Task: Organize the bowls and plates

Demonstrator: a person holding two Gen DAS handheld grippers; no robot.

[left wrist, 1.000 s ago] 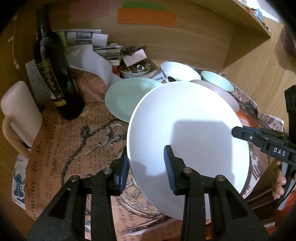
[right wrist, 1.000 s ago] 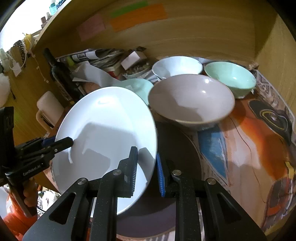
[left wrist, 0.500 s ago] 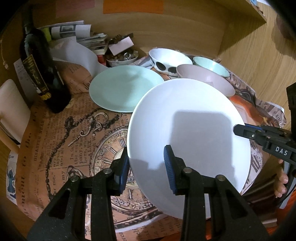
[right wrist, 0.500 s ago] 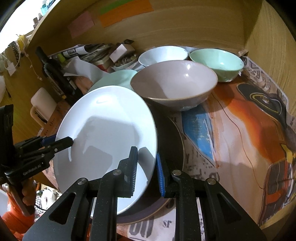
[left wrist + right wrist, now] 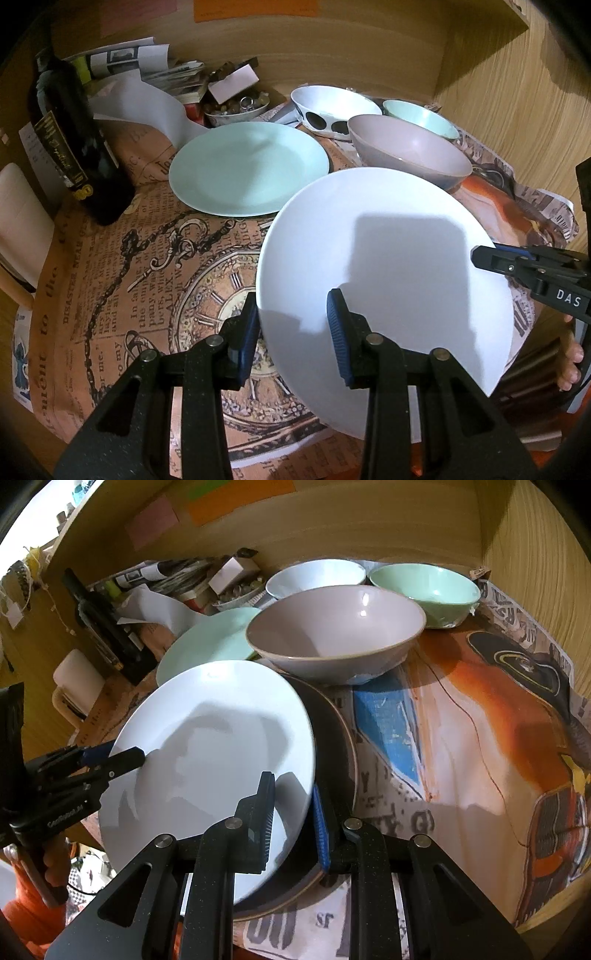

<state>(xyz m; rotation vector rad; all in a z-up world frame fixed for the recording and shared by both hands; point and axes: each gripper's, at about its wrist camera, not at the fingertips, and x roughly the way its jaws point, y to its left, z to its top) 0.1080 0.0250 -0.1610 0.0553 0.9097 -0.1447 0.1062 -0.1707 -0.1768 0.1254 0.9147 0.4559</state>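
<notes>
Since a second ago the white plate has been drawn back and lowered, so that more of the mint-green plate and the printed paper cover is uncovered. At far left a dark wine bottle stands upright on the cover, with a heap of papers behind it. Next, the mint-green plate lies flat, well apart from the bottle. The left gripper is clamped on the white plate's left rim, one finger under and one over. The plate is held tilted over a dark plate that lies on the cover. At its right rim the right gripper is likewise clamped on it. Behind, a pinkish bowl is seen, with a white bowl and a green bowl beyond it.
</notes>
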